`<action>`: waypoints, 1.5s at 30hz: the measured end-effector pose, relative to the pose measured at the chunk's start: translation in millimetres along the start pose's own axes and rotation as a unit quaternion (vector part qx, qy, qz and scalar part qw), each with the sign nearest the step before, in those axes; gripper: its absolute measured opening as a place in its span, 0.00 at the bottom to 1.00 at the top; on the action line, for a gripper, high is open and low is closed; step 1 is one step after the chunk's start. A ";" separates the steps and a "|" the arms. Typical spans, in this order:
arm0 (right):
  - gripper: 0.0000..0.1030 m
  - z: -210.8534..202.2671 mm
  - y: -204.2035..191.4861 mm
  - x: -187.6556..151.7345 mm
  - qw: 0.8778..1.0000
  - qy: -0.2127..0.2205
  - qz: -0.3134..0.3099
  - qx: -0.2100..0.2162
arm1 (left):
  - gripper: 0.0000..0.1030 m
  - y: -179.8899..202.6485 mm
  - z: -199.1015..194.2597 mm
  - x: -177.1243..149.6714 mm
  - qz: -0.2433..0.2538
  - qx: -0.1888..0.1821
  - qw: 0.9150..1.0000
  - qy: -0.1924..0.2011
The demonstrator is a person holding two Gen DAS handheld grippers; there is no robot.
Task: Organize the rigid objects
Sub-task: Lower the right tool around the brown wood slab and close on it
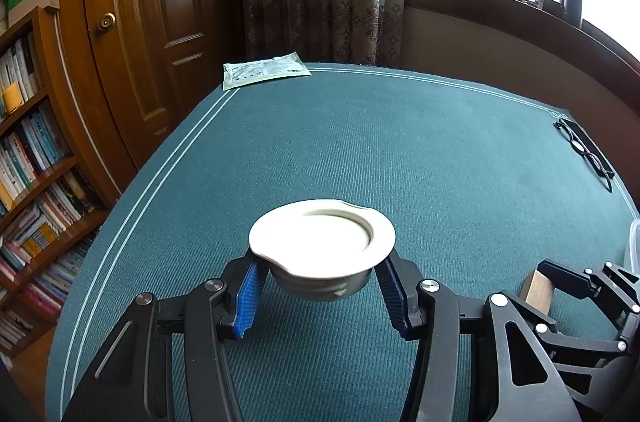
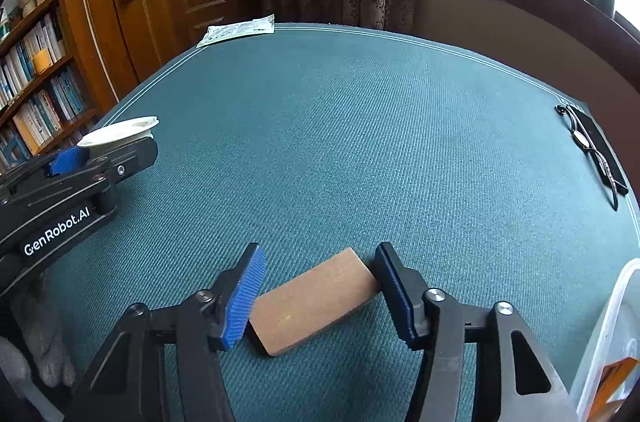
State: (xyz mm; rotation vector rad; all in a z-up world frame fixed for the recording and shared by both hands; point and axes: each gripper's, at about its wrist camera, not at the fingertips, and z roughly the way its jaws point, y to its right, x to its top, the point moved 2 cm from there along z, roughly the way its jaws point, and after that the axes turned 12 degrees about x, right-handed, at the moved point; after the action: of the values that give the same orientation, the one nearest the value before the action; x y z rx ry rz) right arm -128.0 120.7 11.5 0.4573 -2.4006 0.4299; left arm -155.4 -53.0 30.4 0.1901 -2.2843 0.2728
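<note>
My left gripper (image 1: 320, 286) is shut on a white round flanged fitting (image 1: 322, 242) with a grey threaded base and holds it above the green table mat (image 1: 360, 142). The fitting also shows in the right wrist view (image 2: 120, 132), far left, with the left gripper (image 2: 104, 158). My right gripper (image 2: 316, 286) straddles a brown wooden block (image 2: 316, 300) that lies askew on the mat; both blue pads touch its ends. The block (image 1: 540, 290) and right gripper (image 1: 576, 286) show at the lower right of the left wrist view.
A paper packet (image 1: 264, 72) lies at the mat's far left corner. Glasses on a black case (image 1: 586, 150) lie at the right edge. A clear plastic bin (image 2: 608, 342) stands at the near right. A bookshelf (image 1: 32, 142) and door stand to the left.
</note>
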 end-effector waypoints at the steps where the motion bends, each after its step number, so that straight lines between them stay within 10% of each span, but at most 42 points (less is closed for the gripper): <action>1: 0.53 -1.8 1.6 -0.8 1.000 0.002 0.002 0.003 | 0.52 0.5 -0.2 -0.3 0.001 -0.001 1.000 0.000; 14: 0.46 -25.0 7.8 -20.0 0.999 0.006 -0.018 0.028 | 0.52 9.1 -3.2 -4.8 0.013 -0.010 1.000 -0.002; 27: 0.59 -44.0 10.3 -43.2 0.997 -0.004 0.055 0.058 | 0.52 14.9 -10.8 -9.2 0.021 -0.018 1.000 0.002; 45: 0.46 -24.1 -4.5 -30.5 1.000 -0.008 -0.006 -0.016 | 0.52 17.3 -14.3 -12.0 0.024 -0.021 0.999 0.004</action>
State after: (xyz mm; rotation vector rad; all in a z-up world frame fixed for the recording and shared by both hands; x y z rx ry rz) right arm -90.9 133.1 10.3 0.4623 -2.4156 0.3836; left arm -141.1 -32.1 28.4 0.1125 -2.2858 0.2496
